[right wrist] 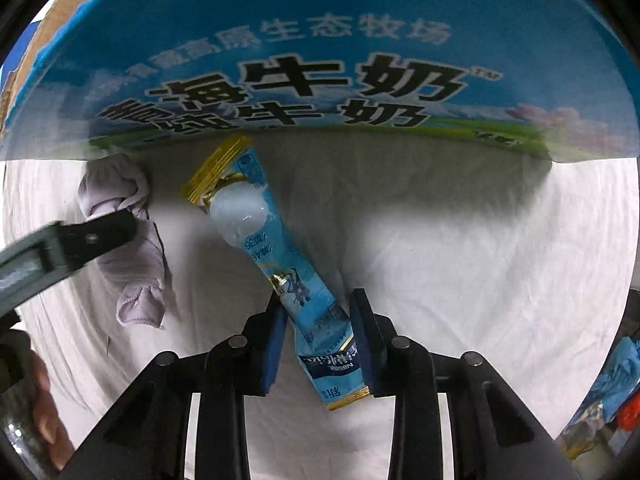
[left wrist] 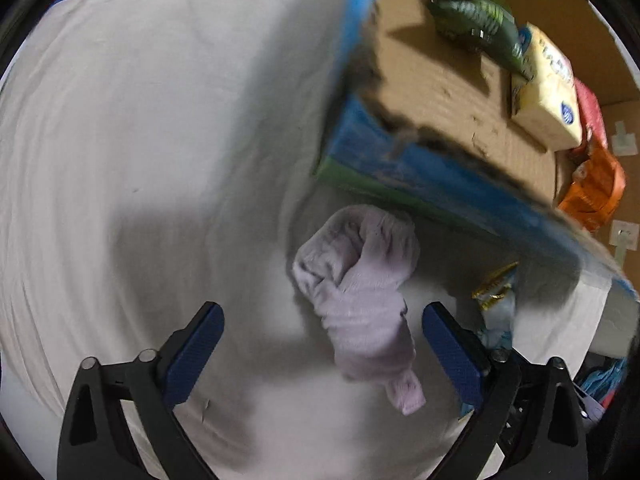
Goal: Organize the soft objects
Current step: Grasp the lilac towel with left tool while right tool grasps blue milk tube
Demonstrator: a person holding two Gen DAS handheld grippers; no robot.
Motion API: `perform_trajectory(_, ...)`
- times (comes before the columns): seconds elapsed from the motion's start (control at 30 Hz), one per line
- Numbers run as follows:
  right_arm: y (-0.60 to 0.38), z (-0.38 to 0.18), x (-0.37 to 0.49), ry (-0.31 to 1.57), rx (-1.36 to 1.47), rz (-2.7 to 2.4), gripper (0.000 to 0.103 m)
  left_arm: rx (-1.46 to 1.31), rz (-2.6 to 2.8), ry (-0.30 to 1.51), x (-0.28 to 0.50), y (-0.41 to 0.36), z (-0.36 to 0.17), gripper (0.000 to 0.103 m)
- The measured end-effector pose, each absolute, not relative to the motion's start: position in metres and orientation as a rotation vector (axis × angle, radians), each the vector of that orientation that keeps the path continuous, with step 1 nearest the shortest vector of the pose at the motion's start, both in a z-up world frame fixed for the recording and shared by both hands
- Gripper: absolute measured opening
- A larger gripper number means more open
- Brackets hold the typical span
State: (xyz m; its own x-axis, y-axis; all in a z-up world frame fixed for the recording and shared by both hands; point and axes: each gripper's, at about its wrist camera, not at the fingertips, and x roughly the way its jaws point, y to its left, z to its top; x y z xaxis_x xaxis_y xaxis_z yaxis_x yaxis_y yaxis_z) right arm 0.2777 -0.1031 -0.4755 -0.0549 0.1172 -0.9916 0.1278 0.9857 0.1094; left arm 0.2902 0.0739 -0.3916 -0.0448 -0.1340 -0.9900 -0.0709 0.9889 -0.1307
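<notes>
A rolled pale lilac sock (left wrist: 360, 292) lies on the white cloth just in front of the blue milk carton box (left wrist: 420, 176). My left gripper (left wrist: 322, 320) is open, its blue pads on either side of the sock's lower end, not touching it. The sock also shows in the right wrist view (right wrist: 128, 248), partly behind the left gripper's finger. My right gripper (right wrist: 318, 320) is shut on a long blue and gold snack packet (right wrist: 276, 248), holding its lower end; the packet points up toward the box (right wrist: 320, 60).
Inside the open cardboard box lie a green packet (left wrist: 476, 16), a yellow tissue pack (left wrist: 548, 88), a red packet (left wrist: 590, 108) and an orange packet (left wrist: 596, 188). White cloth (left wrist: 140, 160) covers the table. More packets sit at the far right edge (right wrist: 608, 392).
</notes>
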Motion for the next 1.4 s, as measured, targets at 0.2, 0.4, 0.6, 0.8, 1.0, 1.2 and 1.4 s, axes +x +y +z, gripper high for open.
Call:
perform_trajectory(0.2,-0.103,-0.486,0.27,1.677,0.211,0.007,0.028,-0.144,-0.103,1.617,0.284,0.06,-0.402,0.059)
perform_trajectory(0.4,-0.104,-0.491,0.241,1.757,0.26,0.033,0.027,-0.008,-0.152,1.605,0.245,0.042,-0.389,0.047)
perform_trajectory(0.6,-0.108,-0.498,0.233,1.745,0.296,0.023,0.027,0.025,-0.147,1.647,0.203,0.043,-0.397,0.042)
perform_trajectory(0.8,-0.12,-0.502,0.235,1.726,0.306,0.052,0.029,-0.065,-0.146,1.609,0.197,0.053,-0.382,0.043)
perform_trajectory(1.0,-0.114,-0.503,0.224,1.714,0.324,0.069,0.048,-0.004,-0.189,1.563,0.229,0.035,-0.365,0.063)
perform_trajectory(1.2,-0.112,-0.503,0.221,1.731,0.254,-0.002,0.021,0.109,-0.19,1.645,0.254,0.008,-0.407,0.063)
perform_trajectory(1.4,-0.129,-0.496,0.201,1.776,0.266,0.007,0.017,0.112,-0.209,1.623,0.237,0.013,-0.404,0.04)
